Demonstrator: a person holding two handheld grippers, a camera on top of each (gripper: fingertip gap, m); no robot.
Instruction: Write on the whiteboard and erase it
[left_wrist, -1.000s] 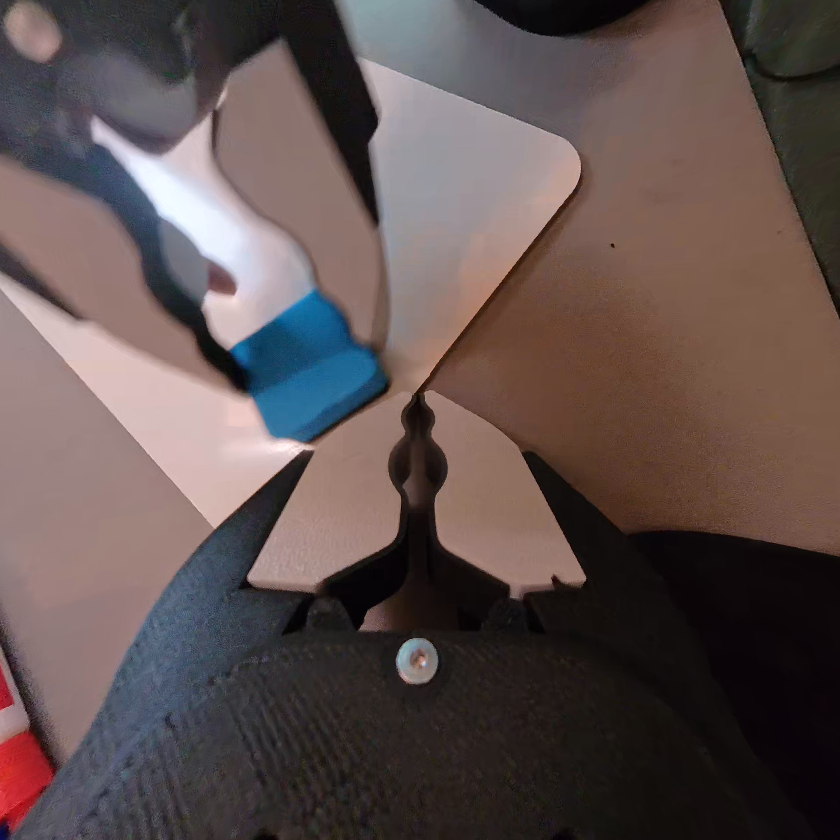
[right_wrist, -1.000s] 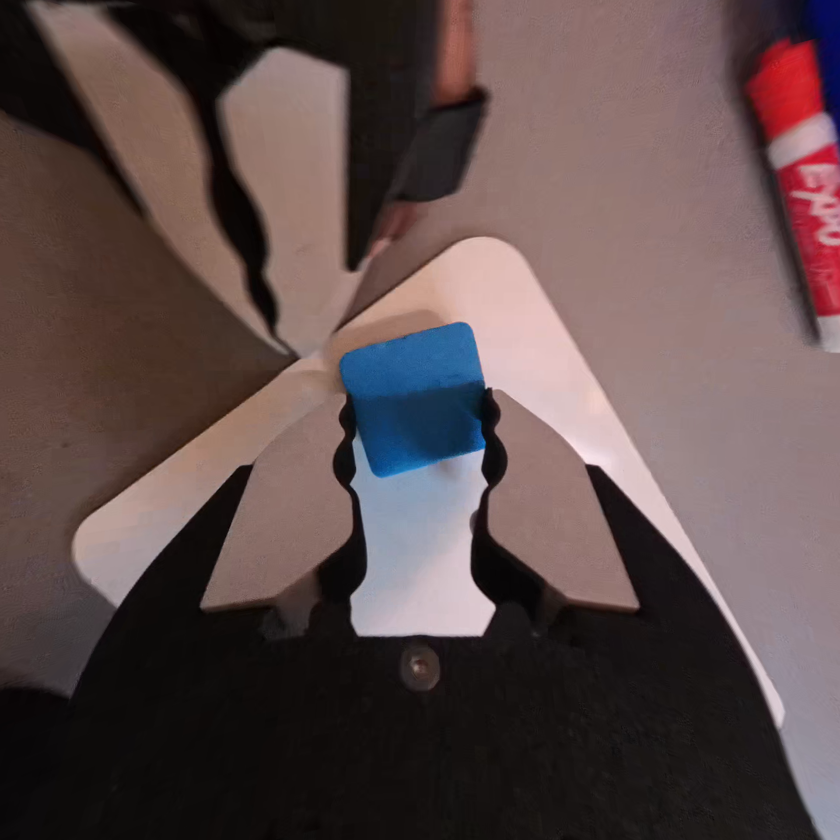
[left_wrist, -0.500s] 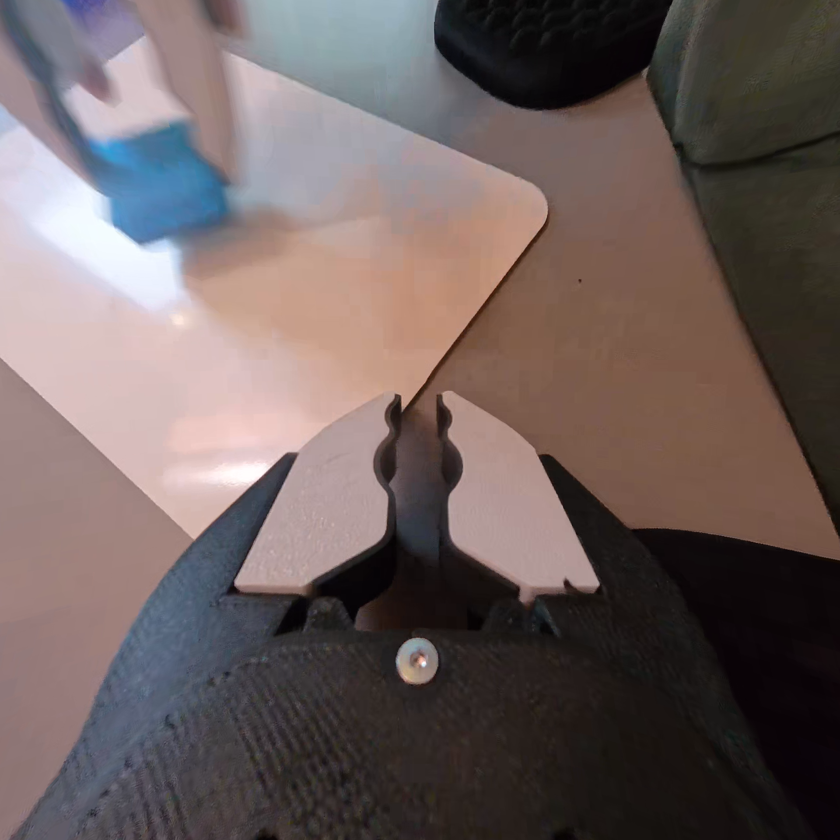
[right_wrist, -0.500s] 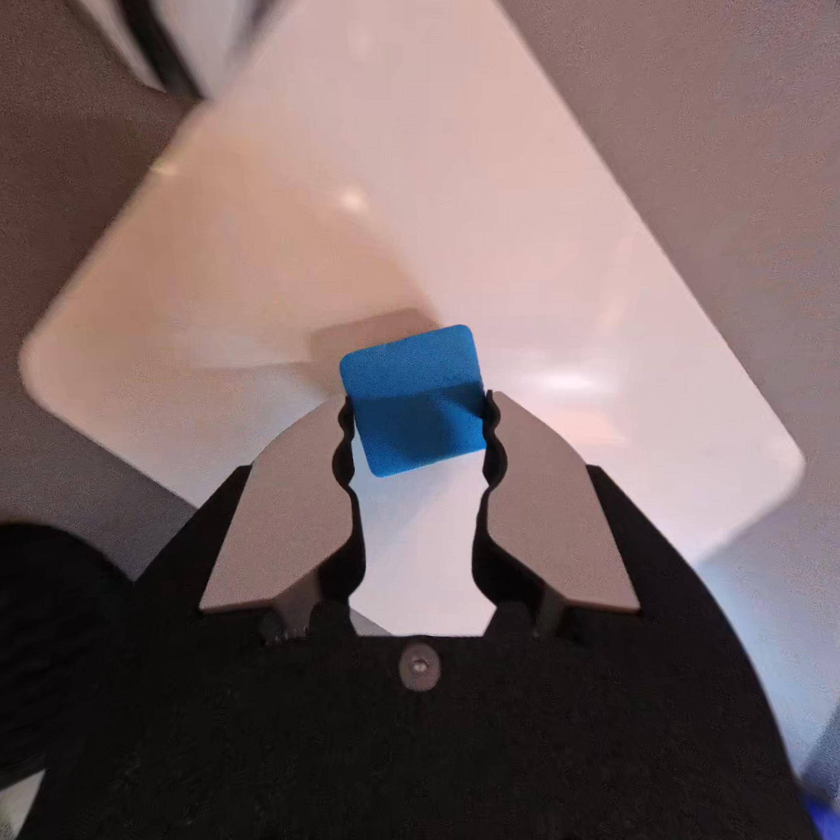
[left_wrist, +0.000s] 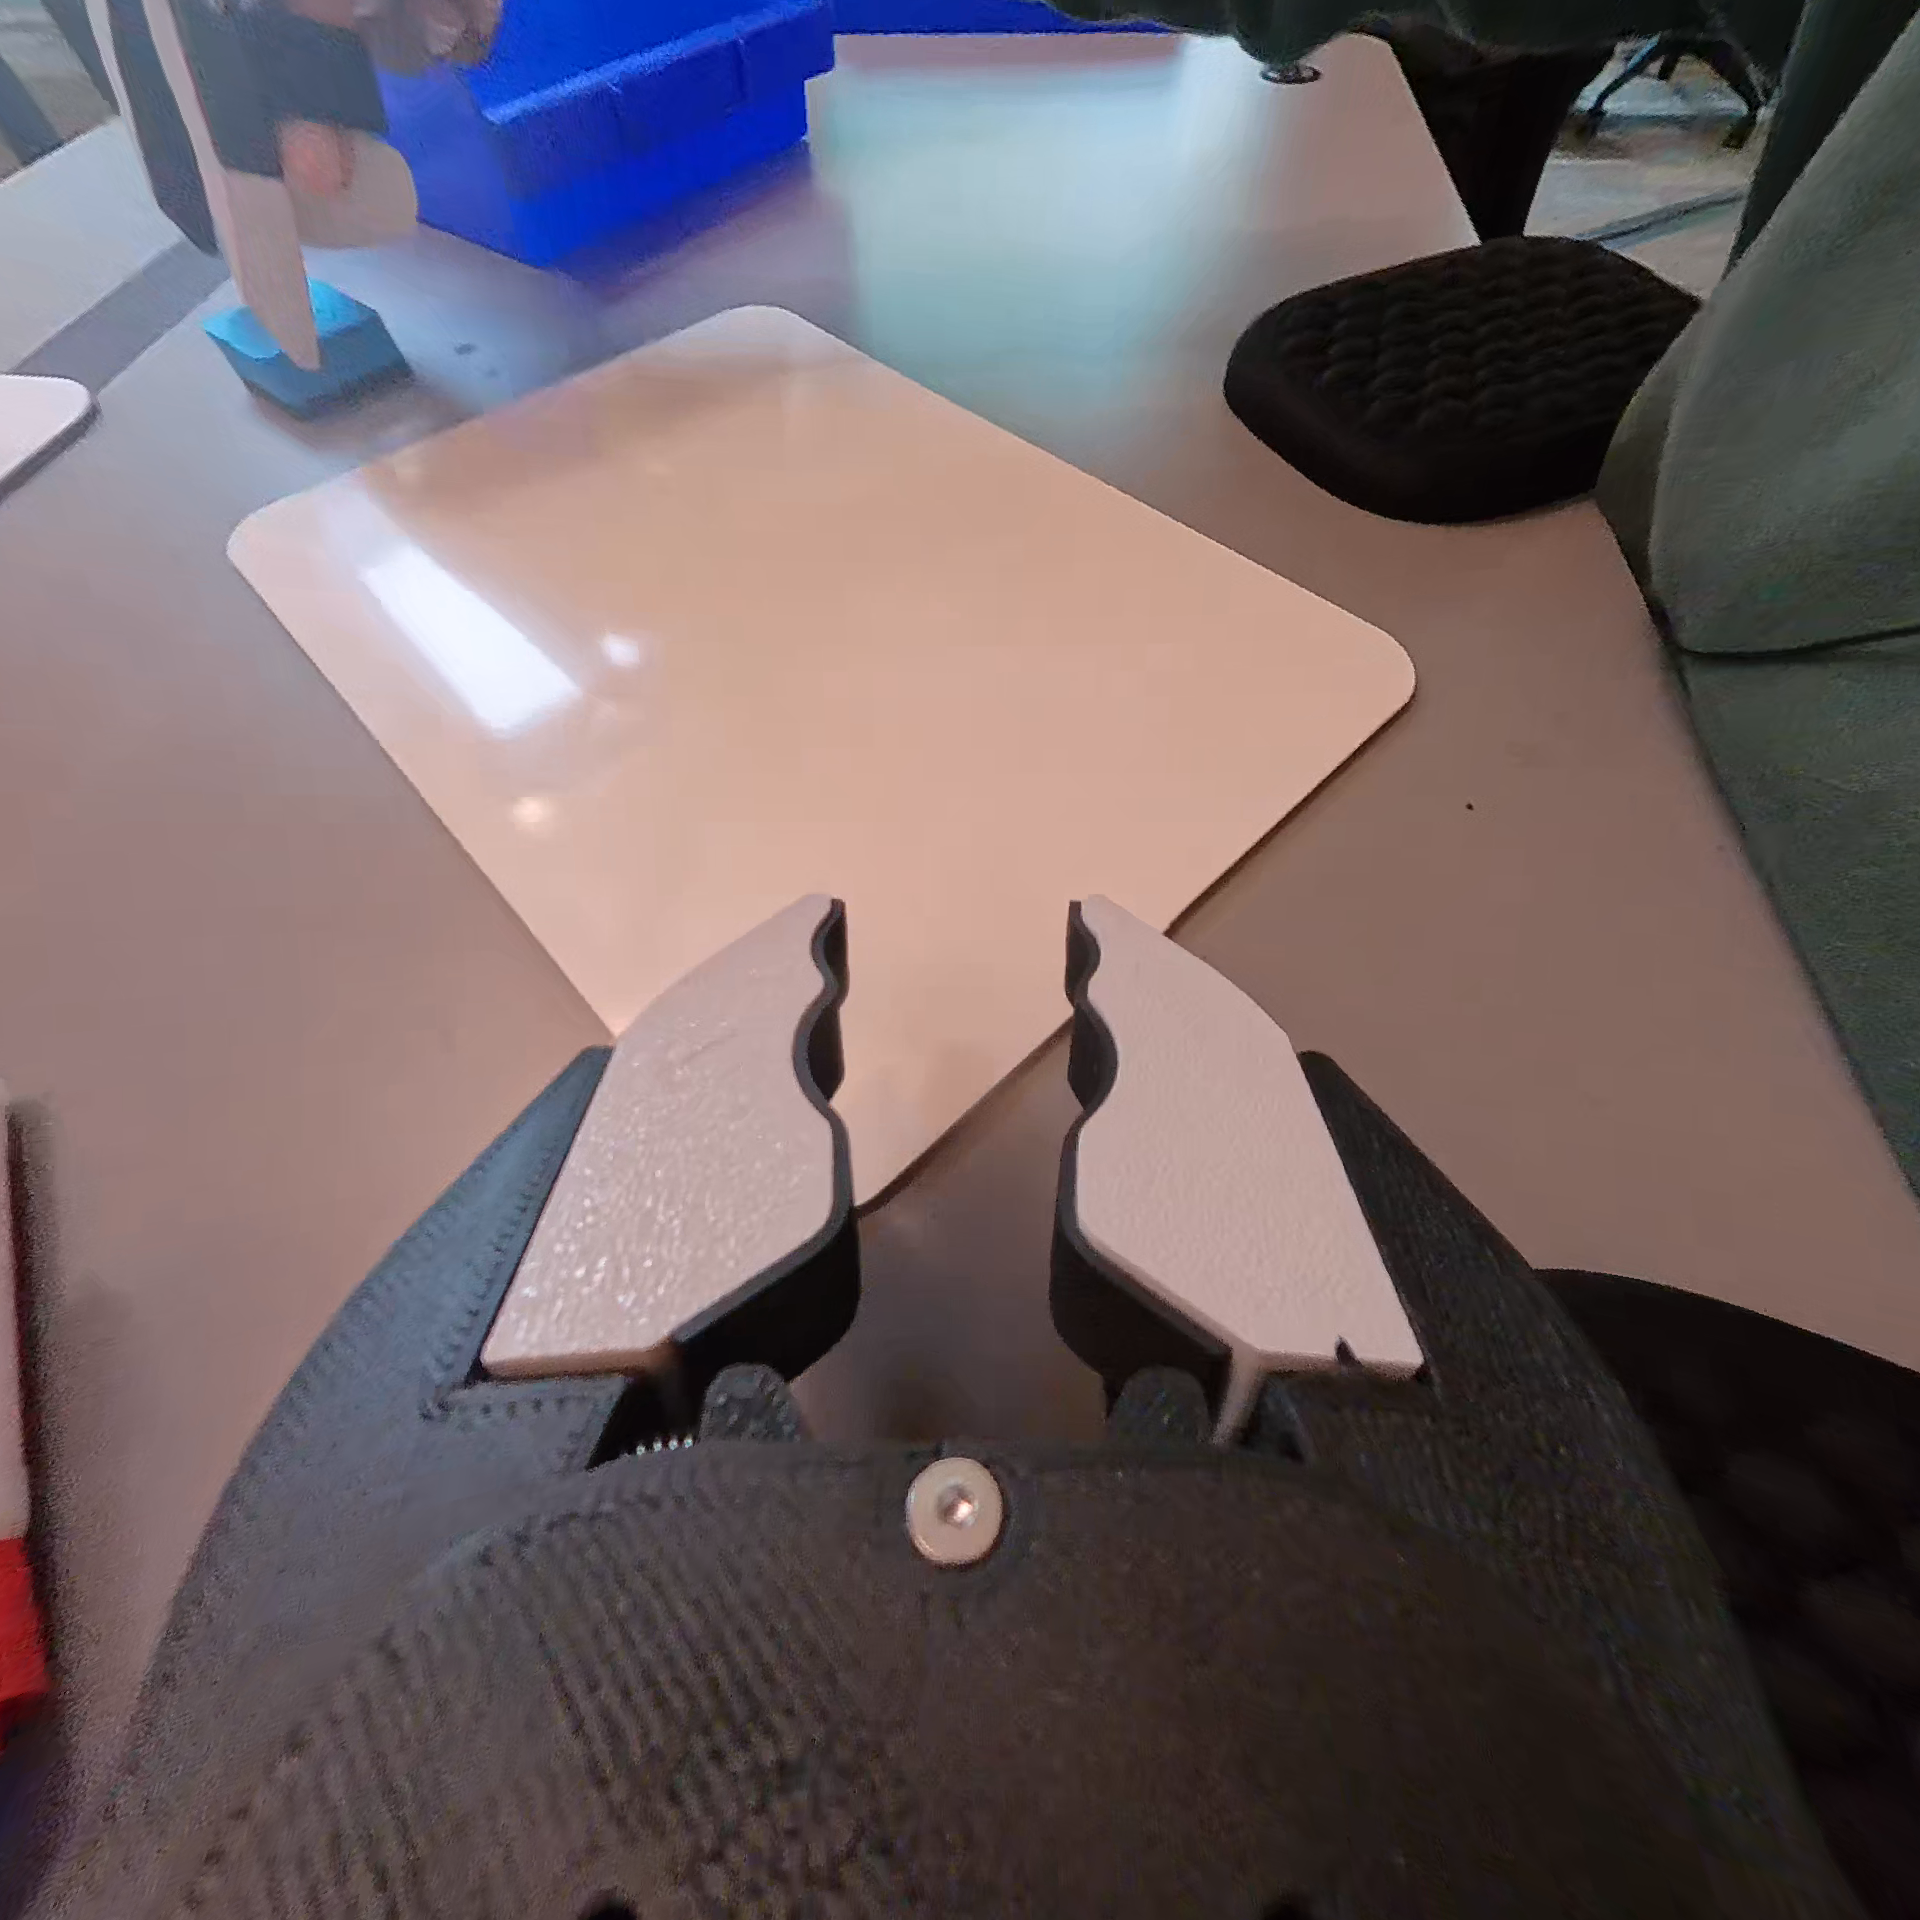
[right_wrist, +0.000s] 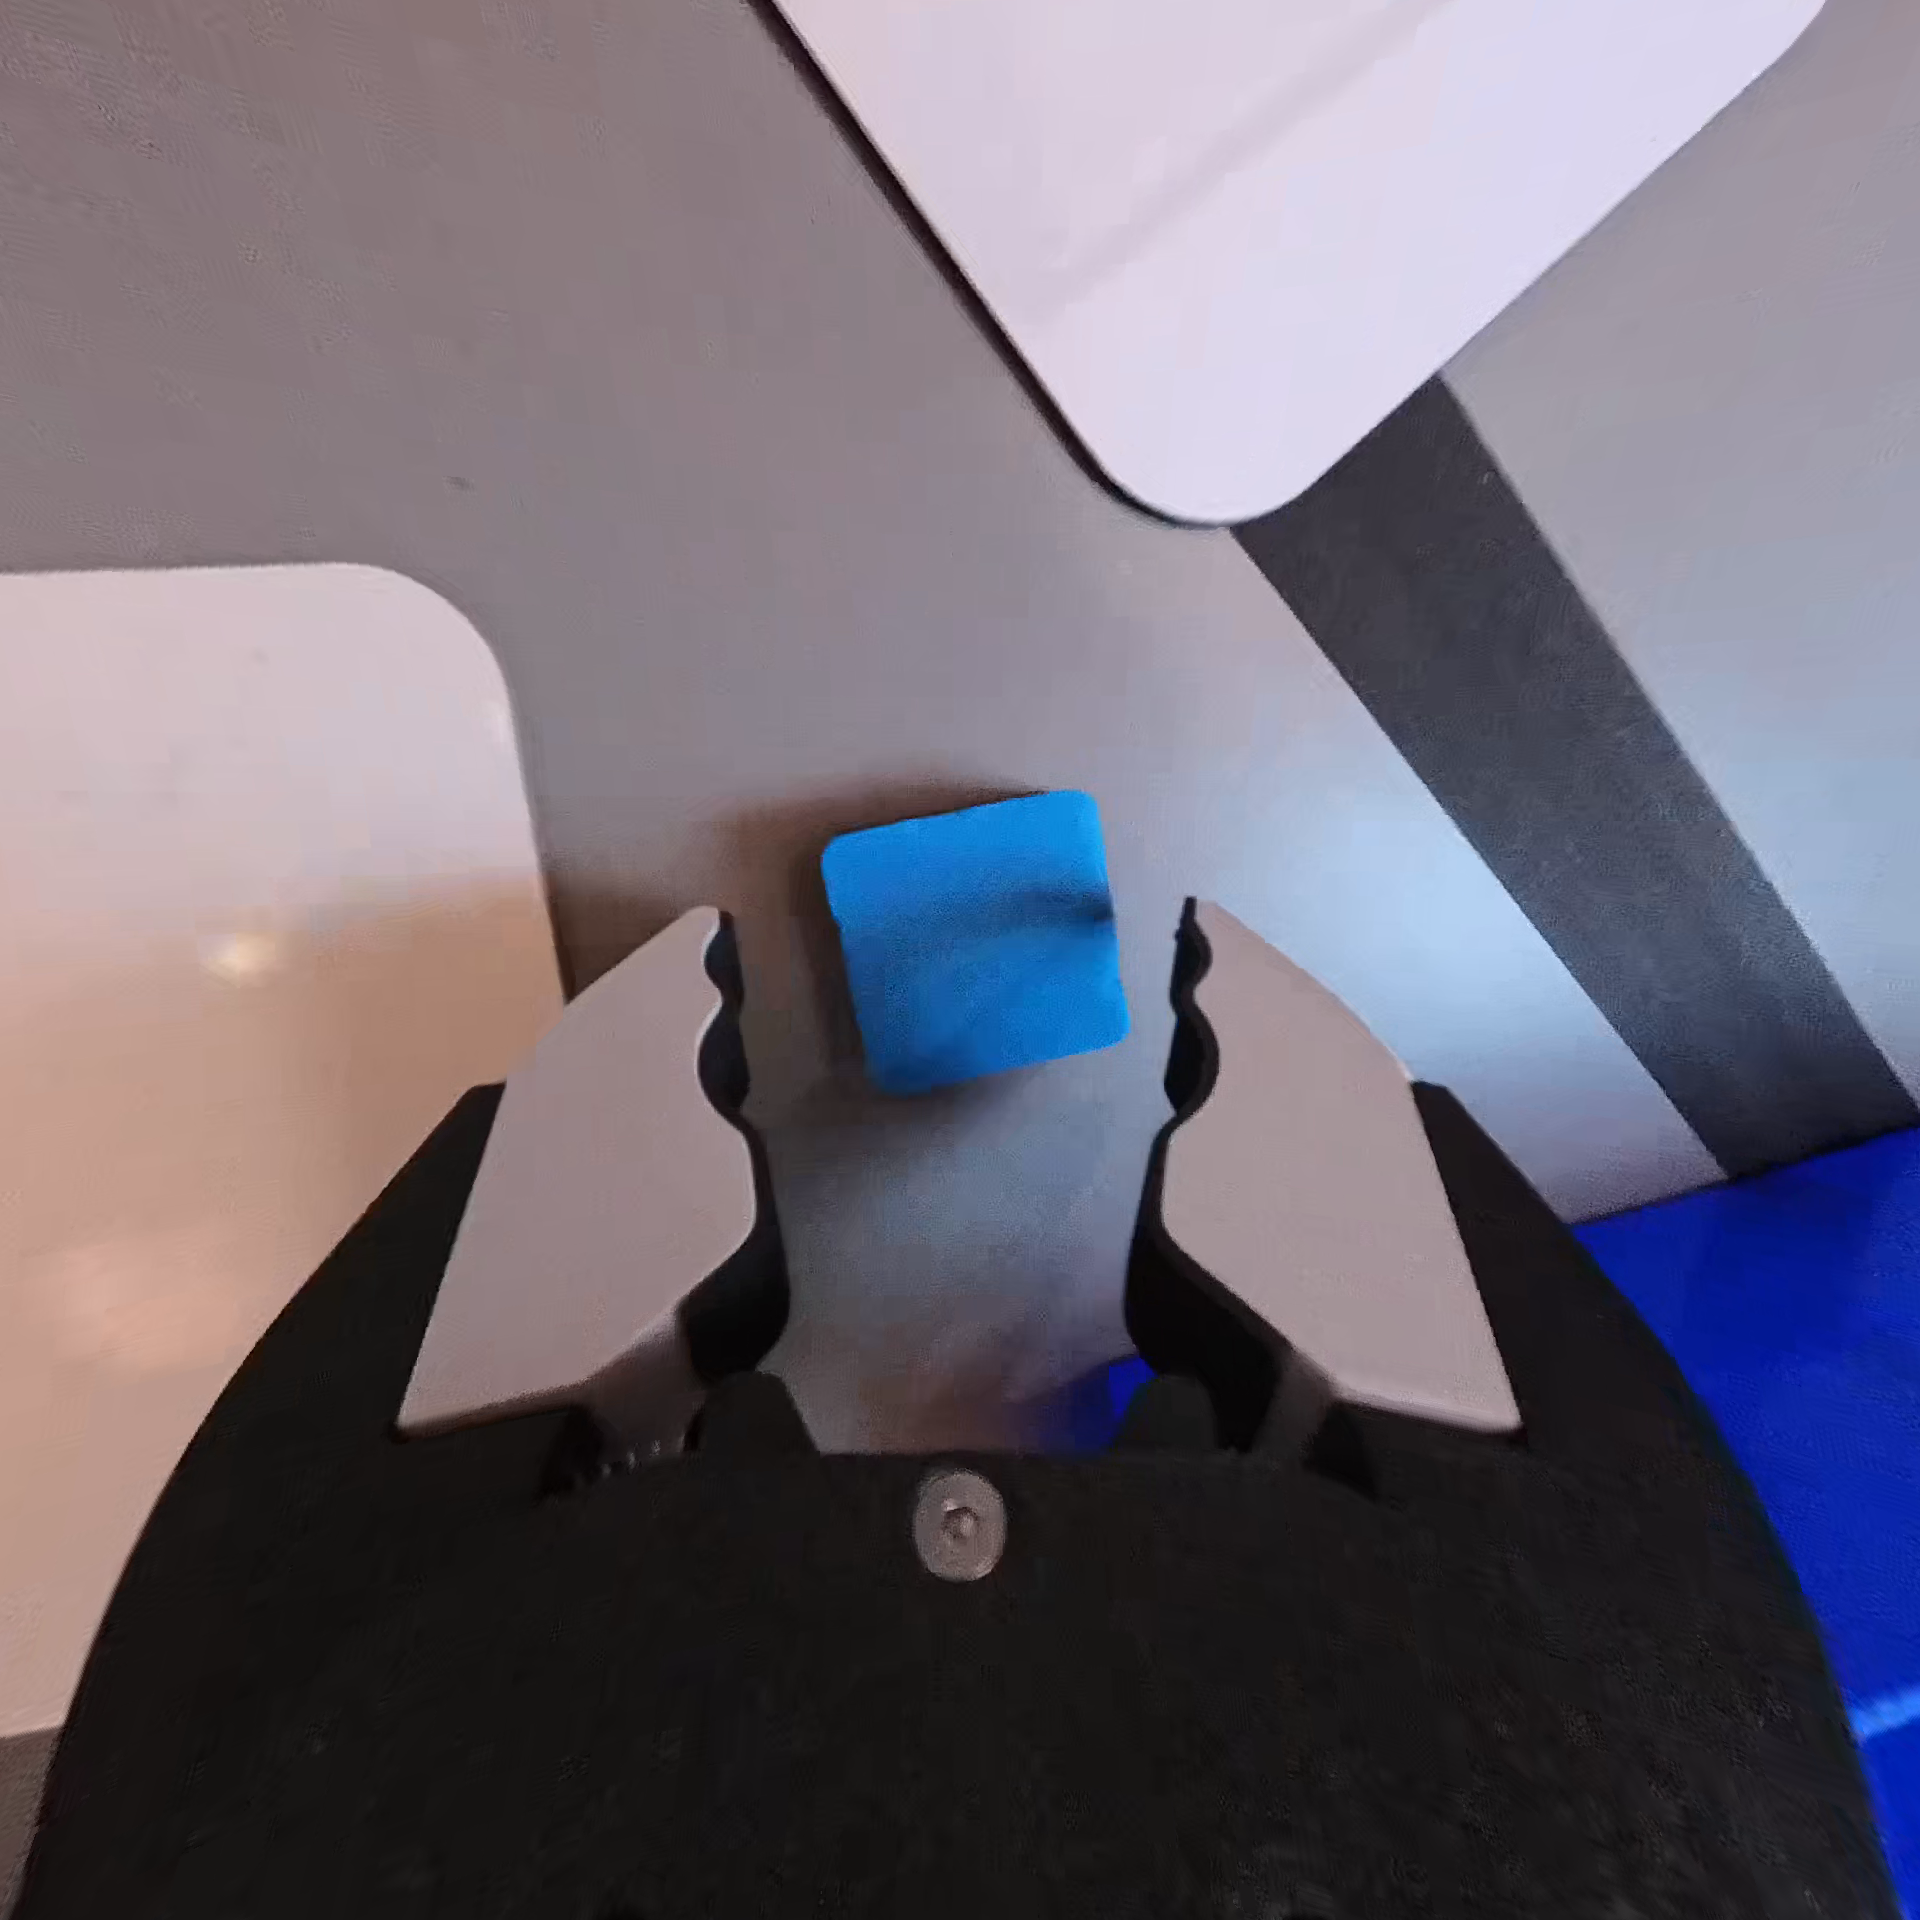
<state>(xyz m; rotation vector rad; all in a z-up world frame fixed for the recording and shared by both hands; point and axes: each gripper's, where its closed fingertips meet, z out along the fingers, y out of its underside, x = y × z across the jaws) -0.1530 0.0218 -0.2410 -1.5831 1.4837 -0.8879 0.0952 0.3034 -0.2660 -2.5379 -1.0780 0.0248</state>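
Observation:
The blank whiteboard (left_wrist: 810, 644) lies flat on the table; its corner also shows in the right wrist view (right_wrist: 239, 935). My left gripper (left_wrist: 951, 914) is open and empty over the board's near corner. The blue eraser block (right_wrist: 971, 940) lies on the table beside the whiteboard, between the fingers of my right gripper (right_wrist: 956, 920). That gripper is open, with a gap on each side of the block. In the left wrist view the eraser (left_wrist: 307, 348) sits at the far left under the right gripper's fingers (left_wrist: 265, 249).
A blue bin (left_wrist: 613, 135) stands at the back; its edge shows in the right wrist view (right_wrist: 1766, 1351). A second white board (right_wrist: 1299, 208) lies past the eraser, beside a dark strip (right_wrist: 1558, 779). A black cushion (left_wrist: 1455, 384) and grey-green upholstery (left_wrist: 1808, 436) are at right. A red marker (left_wrist: 16, 1621) lies at left.
My right gripper carried the eraser off the whiteboard to the table and opened, letting it go. My left gripper went from shut to open and drew back from the board.

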